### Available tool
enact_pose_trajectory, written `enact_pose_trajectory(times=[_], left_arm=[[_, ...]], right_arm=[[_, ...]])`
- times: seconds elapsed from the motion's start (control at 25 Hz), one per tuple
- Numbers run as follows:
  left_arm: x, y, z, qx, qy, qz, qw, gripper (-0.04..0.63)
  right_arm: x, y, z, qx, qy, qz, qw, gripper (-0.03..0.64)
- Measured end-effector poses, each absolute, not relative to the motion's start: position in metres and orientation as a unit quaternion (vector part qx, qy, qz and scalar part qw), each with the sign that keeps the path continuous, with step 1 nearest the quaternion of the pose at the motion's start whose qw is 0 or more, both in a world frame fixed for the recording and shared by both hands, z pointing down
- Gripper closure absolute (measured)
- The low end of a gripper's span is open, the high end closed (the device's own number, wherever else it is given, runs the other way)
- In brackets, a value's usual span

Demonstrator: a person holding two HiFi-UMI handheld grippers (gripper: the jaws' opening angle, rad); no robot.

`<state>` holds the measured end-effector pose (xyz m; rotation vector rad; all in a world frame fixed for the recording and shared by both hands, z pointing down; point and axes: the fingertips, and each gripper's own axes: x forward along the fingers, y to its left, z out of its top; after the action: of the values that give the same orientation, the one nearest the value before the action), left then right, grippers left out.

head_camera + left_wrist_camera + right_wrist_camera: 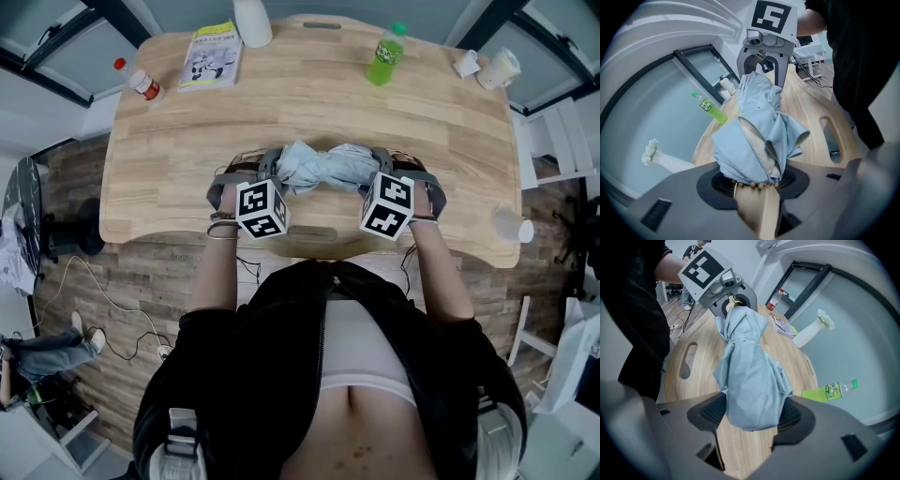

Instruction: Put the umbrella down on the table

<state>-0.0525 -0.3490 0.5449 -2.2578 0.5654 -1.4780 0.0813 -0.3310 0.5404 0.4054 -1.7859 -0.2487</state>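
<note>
Folded light-blue umbrella (323, 167) is held crosswise between both grippers, over the near middle of the bench (178, 178), just inside its near edge. Cannot tell whether it touches the bench or hangs just above.

At the left end, the left gripper (754, 183) has its fingers clamped on the umbrella. Bunched fabric, a row of small bead-like rib tips and a tan piece sit between the pads. At the right end, the right gripper (752, 416) has its fingers clamped on fabric, which hangs a little below the pads. Both grippers tilt down and face each other along the umbrella. The fabric is loose and creased, bulging mid-length. A hand sits behind each marker cube, with bracelets (222, 228) on the left wrist.

Other things on the bench:
- green bottle (386, 56), upright, far, right of centre
- booklet (212, 56), flat, far left
- red-cap bottle (141, 82), upright, just left of the booklet, near the far-left edge
- white vase (251, 21), at the far edge, just right of the booklet
- two cups (489, 67), at the far right corner
- one more cup (514, 226), at the near right edge

All of these are well apart from the umbrella. An oval slot (309, 232) in the bench lies near the person, between the grippers. The floor (131, 281) is wood-pattern, with cables on the left.
</note>
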Motion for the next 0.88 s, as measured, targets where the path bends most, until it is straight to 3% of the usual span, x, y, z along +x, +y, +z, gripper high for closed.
enact_pose_trajectory(times=[0.88], left_arm=[[-0.054,-0.341,0.564,-0.807,0.194,-0.530,0.173,0.394]], right_arm=[[0.080,-0.324,0.558,0.160,-0.771,-0.099,0.608,0.290]])
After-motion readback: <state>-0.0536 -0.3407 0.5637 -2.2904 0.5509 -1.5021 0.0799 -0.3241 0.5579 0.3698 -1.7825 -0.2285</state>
